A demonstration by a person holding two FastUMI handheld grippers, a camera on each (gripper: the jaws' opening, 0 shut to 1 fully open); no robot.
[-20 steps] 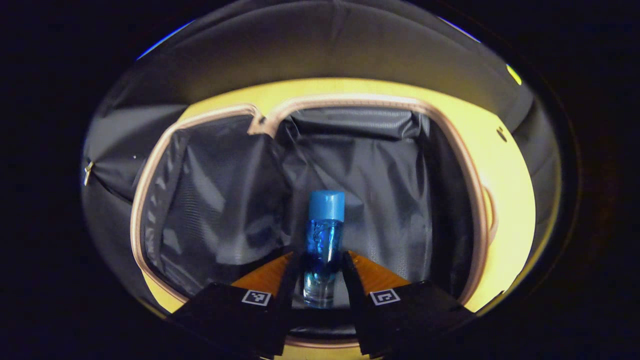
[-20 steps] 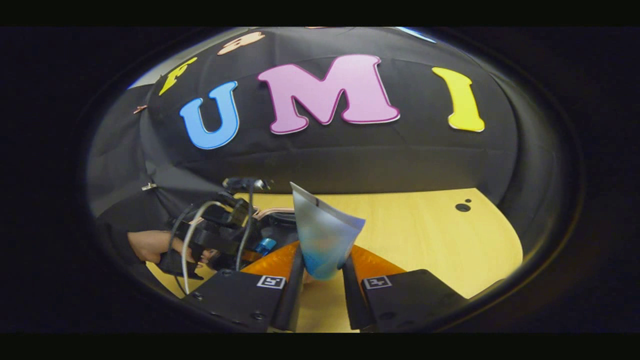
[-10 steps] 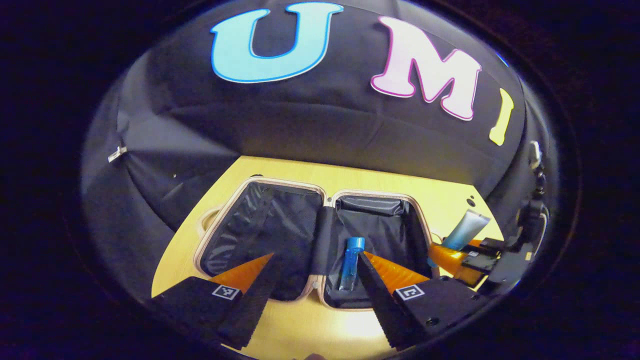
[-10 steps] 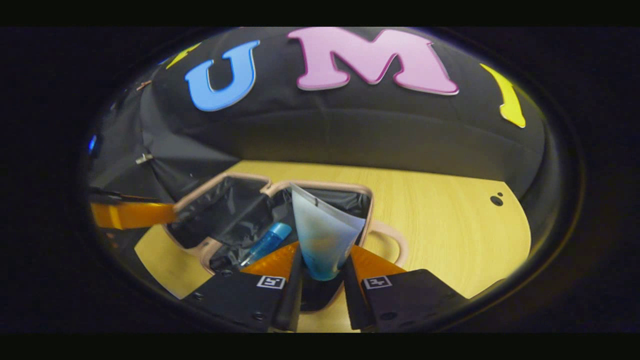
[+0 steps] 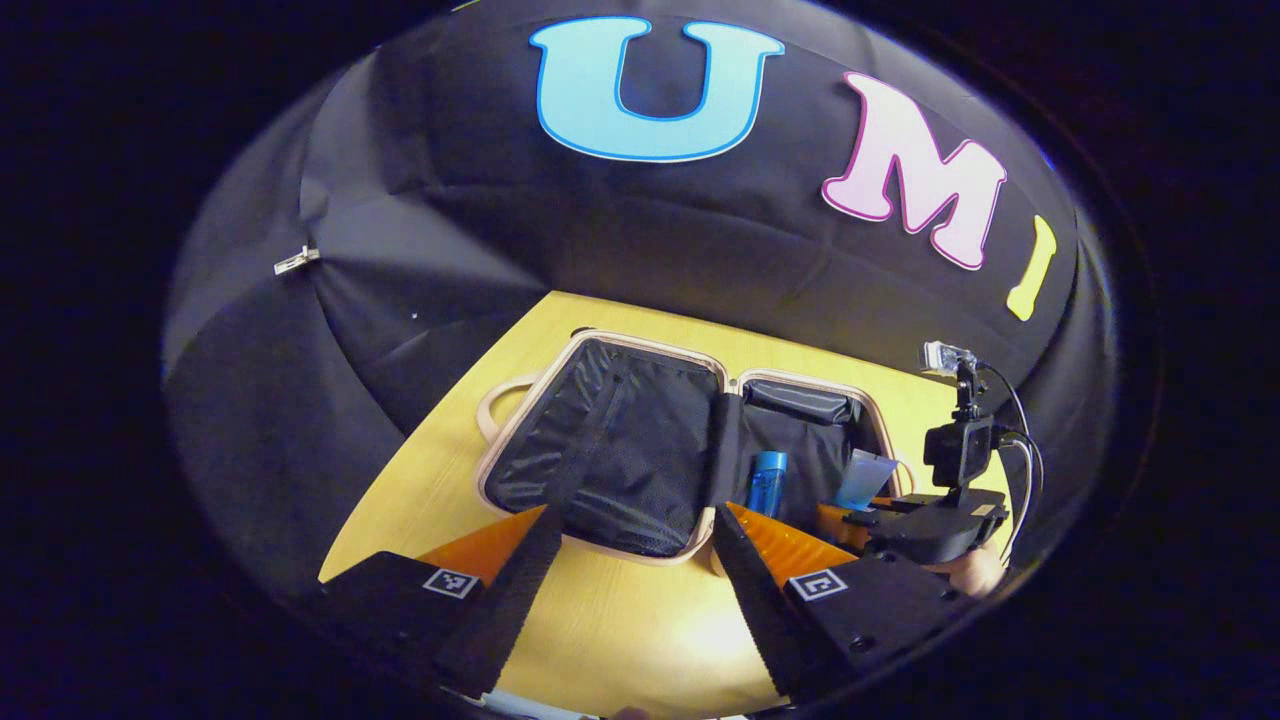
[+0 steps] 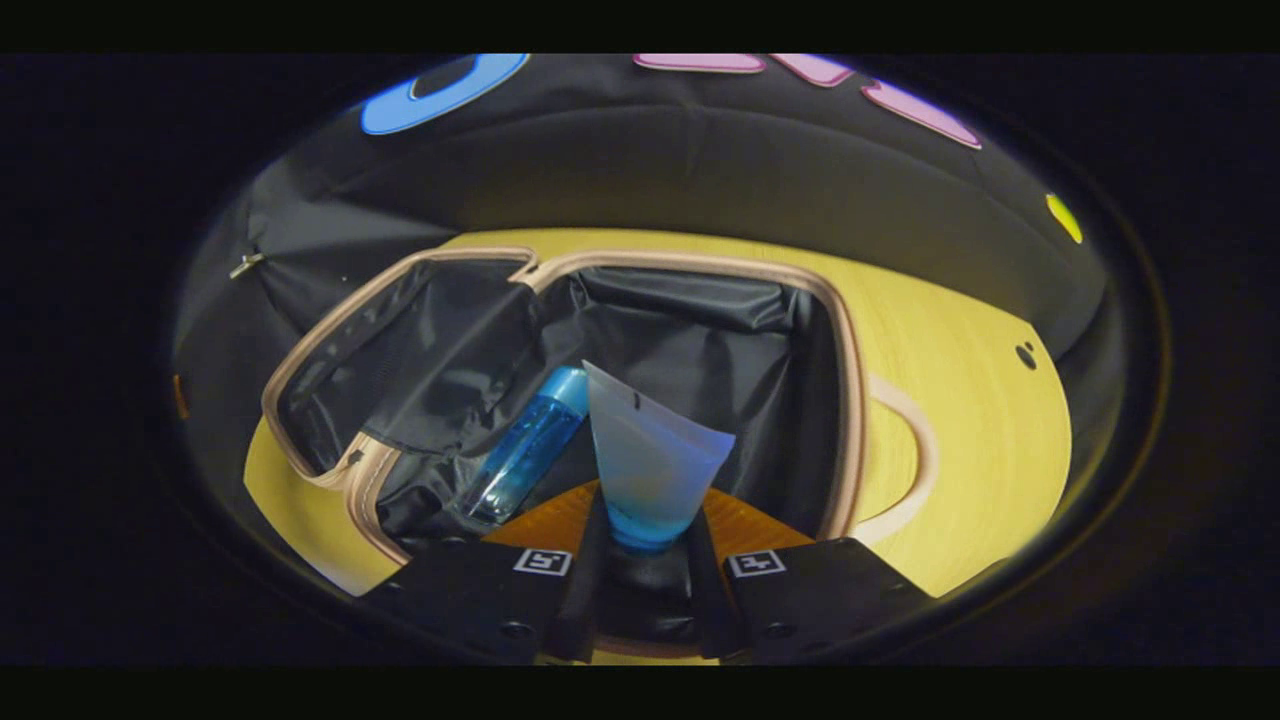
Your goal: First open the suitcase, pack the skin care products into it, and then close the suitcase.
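Over suitcase (image 6: 850, 400) — right gripper (image 6: 645, 545) clamps tube (image 6: 650, 470).

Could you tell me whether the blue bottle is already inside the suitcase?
Yes: the blue bottle lies tipped in the open suitcase, on its black lining.

The suitcase (image 6: 850, 400) lies flat and open on the wooden table, both halves lined in black fabric with a beige rim and a beige handle at 3 o'clock. A clear blue bottle (image 6: 525, 450) with a blue cap lies inside the right half, cap toward 1 o'clock. A pale blue tube (image 6: 645, 460) stands upright just beside it, crimped end up.
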